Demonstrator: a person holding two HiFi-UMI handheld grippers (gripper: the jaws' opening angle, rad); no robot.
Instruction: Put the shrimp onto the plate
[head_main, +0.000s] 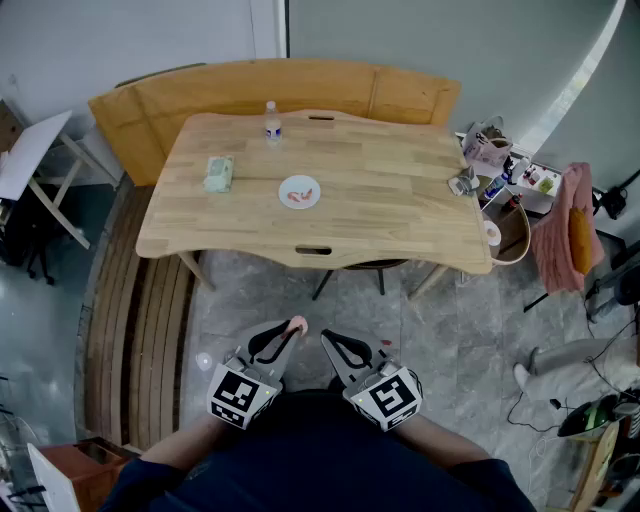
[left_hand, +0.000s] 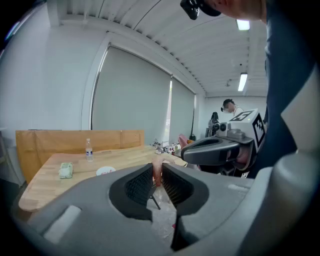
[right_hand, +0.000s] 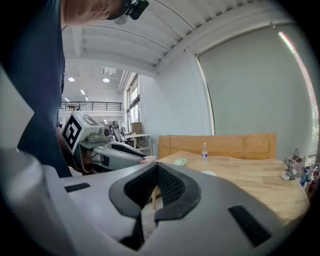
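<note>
A white plate (head_main: 299, 191) lies near the middle of the wooden table (head_main: 400, 200), with a pink shrimp (head_main: 296, 197) on it. I stand well back from the table, over the stone floor. My left gripper (head_main: 292, 331) is shut on another pink shrimp (head_main: 297, 323), which pokes out at the jaw tips. In the left gripper view that shrimp (left_hand: 156, 169) sits pinched between the ribbed pads, and the plate (left_hand: 105, 171) is far ahead. My right gripper (head_main: 330, 340) is beside the left one, shut with nothing in it (right_hand: 156, 169).
A water bottle (head_main: 272, 120) and a green packet (head_main: 218, 173) rest on the table. A wooden bench (head_main: 270, 85) runs behind it. Clutter and a pink cloth (head_main: 565, 225) crowd the right side. A chair base (head_main: 350, 275) stands under the table.
</note>
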